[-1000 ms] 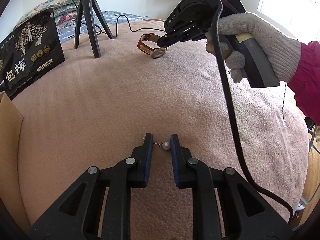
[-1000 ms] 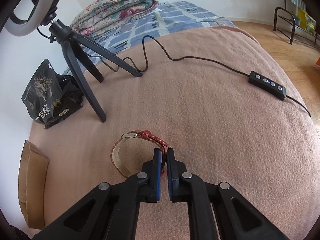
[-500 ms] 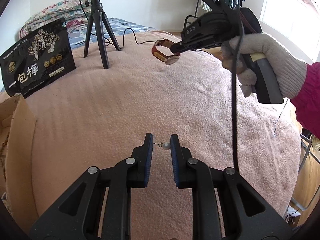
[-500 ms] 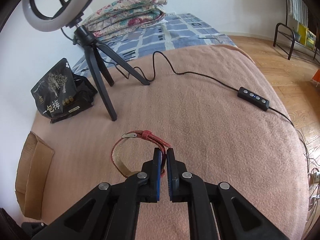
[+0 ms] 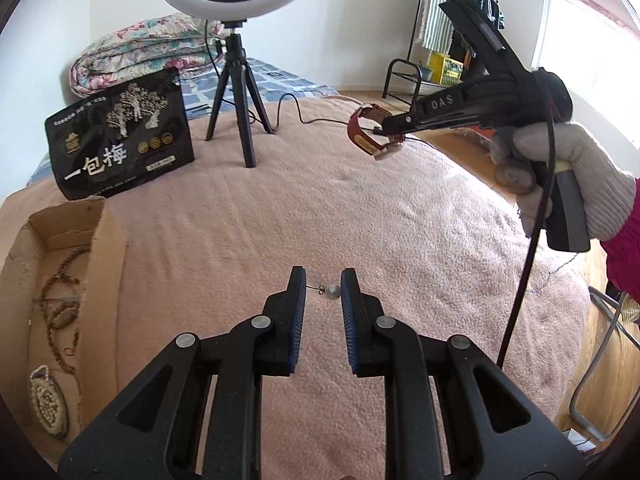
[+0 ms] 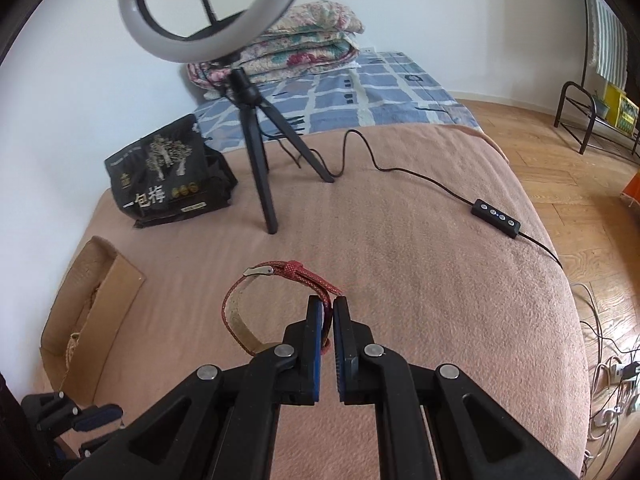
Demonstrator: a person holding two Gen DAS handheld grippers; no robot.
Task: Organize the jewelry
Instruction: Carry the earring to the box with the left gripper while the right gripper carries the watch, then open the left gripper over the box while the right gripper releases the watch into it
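Two grippers each carry one piece, and both pieces belong in the cardboard box (image 5: 106, 264) lying low and to the left of the left gripper (image 5: 323, 290), well below its fingers. Inside the box, a brown bead strand (image 5: 60, 300) and a small pearl coil (image 5: 46, 398) can be made out, though the box's near end is cut off by the frame edge. The left gripper's jaws stand at a narrow gap, bridged by a pearl earring (image 5: 331, 291): the pearl rests against the right pad, the thin post reaches toward the left pad, so its long axis runs across the jaws. Whether the post truly touches that pad is too fine to tell. In my judgement this gripper is the nearer to the box, and the coming move is a swing left and down.

Further right and ahead, above the pink blanket (image 5: 360, 220), the right gripper (image 6: 327, 312) has its jaws nearly closed on the red wristwatch (image 6: 280, 270). The strap loops forward and left of its fingertips, buckle at the far end; the watch face shows only from the left wrist view, hanging under the tips. From that gripper the box lies far left.
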